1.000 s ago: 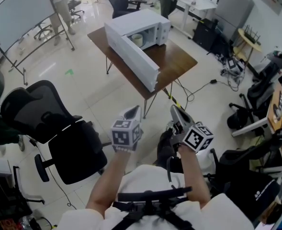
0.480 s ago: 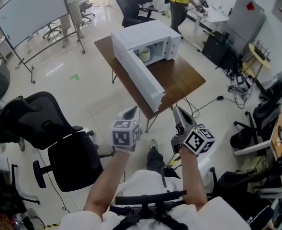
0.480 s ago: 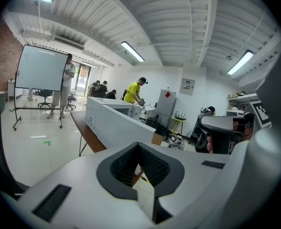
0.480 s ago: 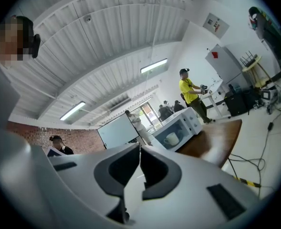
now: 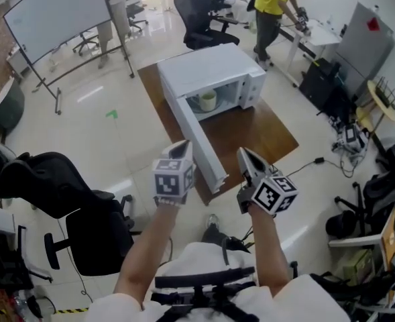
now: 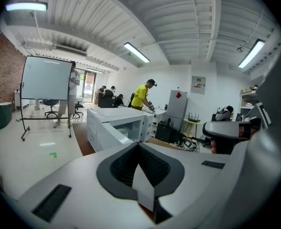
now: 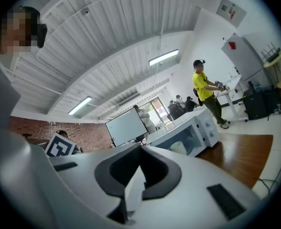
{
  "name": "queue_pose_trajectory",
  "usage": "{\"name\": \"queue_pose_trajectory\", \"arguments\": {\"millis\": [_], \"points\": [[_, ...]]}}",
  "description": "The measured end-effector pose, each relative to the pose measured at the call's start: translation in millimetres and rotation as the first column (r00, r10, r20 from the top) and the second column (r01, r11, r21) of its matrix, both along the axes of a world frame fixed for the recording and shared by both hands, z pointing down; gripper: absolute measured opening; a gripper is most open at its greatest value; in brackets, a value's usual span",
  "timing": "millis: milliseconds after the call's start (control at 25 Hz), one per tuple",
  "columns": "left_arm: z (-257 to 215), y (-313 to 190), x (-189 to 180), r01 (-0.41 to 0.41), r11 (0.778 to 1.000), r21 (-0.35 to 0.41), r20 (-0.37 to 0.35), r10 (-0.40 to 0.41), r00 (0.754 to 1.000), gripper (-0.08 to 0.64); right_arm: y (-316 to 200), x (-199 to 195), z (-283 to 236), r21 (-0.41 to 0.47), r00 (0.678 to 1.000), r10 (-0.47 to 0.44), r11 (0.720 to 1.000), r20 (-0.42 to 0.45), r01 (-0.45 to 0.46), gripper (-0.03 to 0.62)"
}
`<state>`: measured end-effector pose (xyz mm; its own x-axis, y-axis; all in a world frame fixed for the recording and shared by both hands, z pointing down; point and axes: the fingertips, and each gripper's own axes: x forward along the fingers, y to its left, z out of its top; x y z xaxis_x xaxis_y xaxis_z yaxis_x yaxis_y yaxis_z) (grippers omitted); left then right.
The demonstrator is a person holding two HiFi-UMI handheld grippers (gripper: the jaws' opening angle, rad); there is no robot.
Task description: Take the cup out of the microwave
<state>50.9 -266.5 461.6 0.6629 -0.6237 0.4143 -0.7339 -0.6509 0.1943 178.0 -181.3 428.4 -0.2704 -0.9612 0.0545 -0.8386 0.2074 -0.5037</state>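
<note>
A white microwave stands on a brown table ahead of me, its door swung wide open toward me. Inside its cavity sits a pale cup, upright. Both grippers are held in the air well short of the table and hold nothing. My left gripper is shut and points at the door's end. The right gripper is shut too, level with it. The microwave is in the left gripper view beyond the closed jaws. In the right gripper view the cup sits inside the microwave.
A black office chair stands close on my left. A whiteboard on wheels is at the back left. A person in a yellow shirt works at desks behind the table. Cables and more chairs crowd the right.
Both grippers and the head camera have moved forward toward the table. The microwave and its open door are now nearer. Both grippers stay shut and empty.
</note>
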Motion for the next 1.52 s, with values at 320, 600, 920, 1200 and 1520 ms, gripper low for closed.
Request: {"name": "queue_pose_trajectory", "arguments": {"millis": [320,600,920,1200,1520], "points": [[-6,-67,46,0.0,1.0,0.006,0.067,0.0,0.998,-0.008,-102,21,29,-0.054,0.988,-0.15,0.988,-0.036,0.148,0.031],[-3,-113,48,0.048,0.999,0.005,0.131,-0.048,0.99,-0.008,-164,21,54,-0.09,0.977,-0.208,0.975,-0.041,0.203,0.032],[12,-154,53,0.004,1.0,-0.019,0.19,0.0,0.982,-0.008,-233,32,100,-0.176,0.978,-0.176,0.972,-0.109,0.155,0.067],[27,-175,73,-0.068,0.996,-0.051,0.214,0.078,0.974,-0.008,-284,34,137,-0.275,0.969,-0.169,0.954,-0.182,0.115,0.291],[34,-195,75,-0.081,0.994,-0.074,0.223,0.096,0.97,-0.008,-330,35,179,-0.363,0.949,-0.185,0.928,-0.254,0.084,0.525]]}}
